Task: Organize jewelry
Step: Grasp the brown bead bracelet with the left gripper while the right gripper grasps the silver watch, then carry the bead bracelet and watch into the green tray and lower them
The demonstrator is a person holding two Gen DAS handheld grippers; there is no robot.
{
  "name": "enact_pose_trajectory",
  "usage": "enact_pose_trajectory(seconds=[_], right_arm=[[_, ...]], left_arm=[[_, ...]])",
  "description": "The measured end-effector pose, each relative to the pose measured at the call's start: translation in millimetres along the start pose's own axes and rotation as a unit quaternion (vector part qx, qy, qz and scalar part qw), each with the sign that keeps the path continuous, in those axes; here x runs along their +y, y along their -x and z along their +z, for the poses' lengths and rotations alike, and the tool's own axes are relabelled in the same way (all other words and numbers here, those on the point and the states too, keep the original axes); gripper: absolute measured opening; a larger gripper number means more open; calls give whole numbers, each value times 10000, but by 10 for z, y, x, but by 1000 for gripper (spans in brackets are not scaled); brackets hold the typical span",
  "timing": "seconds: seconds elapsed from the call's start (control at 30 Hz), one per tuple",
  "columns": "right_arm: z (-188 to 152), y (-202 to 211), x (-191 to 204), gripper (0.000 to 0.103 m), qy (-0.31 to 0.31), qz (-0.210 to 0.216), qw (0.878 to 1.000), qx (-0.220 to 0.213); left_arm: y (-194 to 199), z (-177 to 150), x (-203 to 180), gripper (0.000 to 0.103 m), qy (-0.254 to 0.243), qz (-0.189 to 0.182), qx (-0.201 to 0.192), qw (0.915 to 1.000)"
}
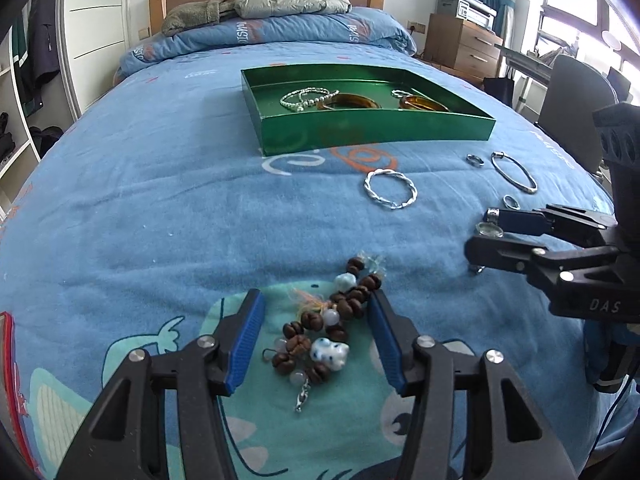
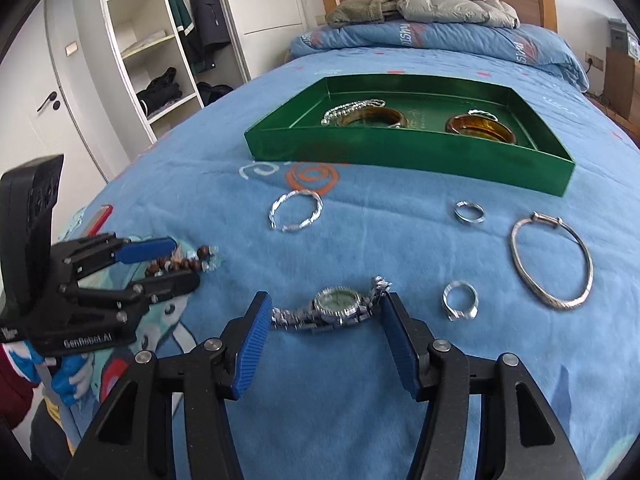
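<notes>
Straddling a beaded bracelet (image 1: 326, 320), the left tongs (image 1: 316, 344) stand released; the right tongs (image 2: 328, 340) gape around a watch (image 2: 332, 308), clear bedspread (image 2: 200, 184) before the green tray (image 2: 400, 152) at upper centre.

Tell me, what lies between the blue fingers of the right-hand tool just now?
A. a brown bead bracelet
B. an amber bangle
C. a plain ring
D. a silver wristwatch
D: in the right wrist view the silver wristwatch lies on the blue bedspread between the open fingers of the right tool, whose pads do not press on it.
</notes>
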State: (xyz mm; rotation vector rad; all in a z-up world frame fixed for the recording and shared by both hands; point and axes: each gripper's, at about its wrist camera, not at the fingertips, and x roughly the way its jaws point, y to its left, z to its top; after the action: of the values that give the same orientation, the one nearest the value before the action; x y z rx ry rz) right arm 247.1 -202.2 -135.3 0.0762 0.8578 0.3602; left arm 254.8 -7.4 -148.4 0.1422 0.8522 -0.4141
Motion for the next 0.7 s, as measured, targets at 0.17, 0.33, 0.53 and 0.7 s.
enact_pose_trajectory(seconds=[0.17, 0.33, 0.53, 0.7], right_arm=[[8, -44, 66, 53, 125, -187, 9997, 14], [-55, 13, 65, 33, 59, -233, 9997, 1], [-165, 199, 119, 32, 76, -188, 9996, -178], [-139, 458, 103, 32, -10, -211, 9986, -475]], left_arm=[[0, 7, 28, 29, 134, -1, -14, 9999], [17, 27, 52, 16, 288, -115, 47, 9995], [177, 11, -18, 8, 359, -117, 6, 9993], [378, 196, -1, 8, 554, -252, -206, 9979]])
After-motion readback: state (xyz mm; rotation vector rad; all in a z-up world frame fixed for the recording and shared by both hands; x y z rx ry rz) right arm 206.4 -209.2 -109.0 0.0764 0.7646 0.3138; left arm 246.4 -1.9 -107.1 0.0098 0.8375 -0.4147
